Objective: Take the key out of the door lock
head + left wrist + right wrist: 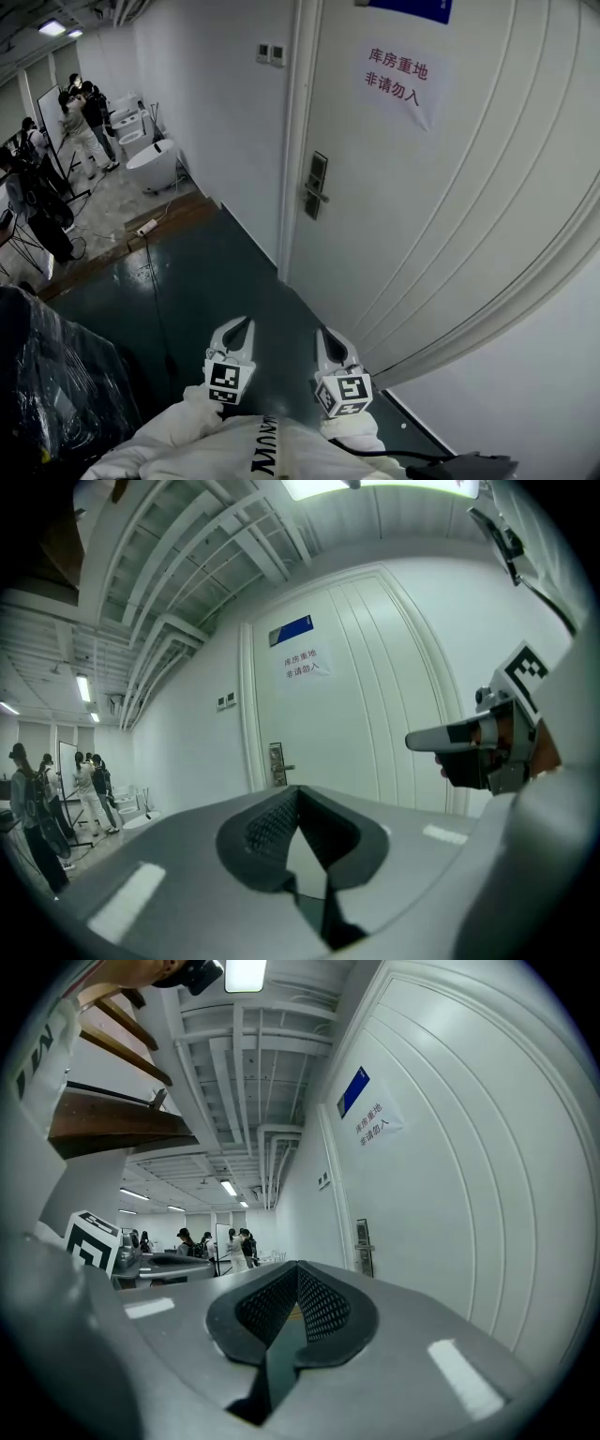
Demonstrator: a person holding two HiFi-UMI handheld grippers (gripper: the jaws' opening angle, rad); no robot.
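1. The lock plate [316,185] stands upright on the white door [469,206], close to the door's edge, with a short lever handle [322,196] jutting from its lower part. The key should sit in this plate, but from here it is too small to make out.
2. The left gripper [233,330] is well below the lock plate and a little to its left, held close to the person's chest. Its jaws are pressed together at the tips with nothing between them.
3. The right gripper [326,337] is also well below the lock plate, almost straight under it and on the door side. Its jaws likewise meet at the tips and hold nothing.
4. What the coming move turns on: the lock plate lies ahead of and above both sets of closed jaws. I judge the right gripper the nearer one, since it is closer to the door. A key in this lock would probably stick straight out of the door face, so the jaws would have to part and come at it head-on.
5. Writing: above and right of the lock plate a paper sign [398,80] reads 库房重地 / 非请勿入. Higher up is a blue plate [412,7] whose text cannot be read.
6. Far below the lock plate, the person's white garment carries dark lettering [262,452], only partly legible.
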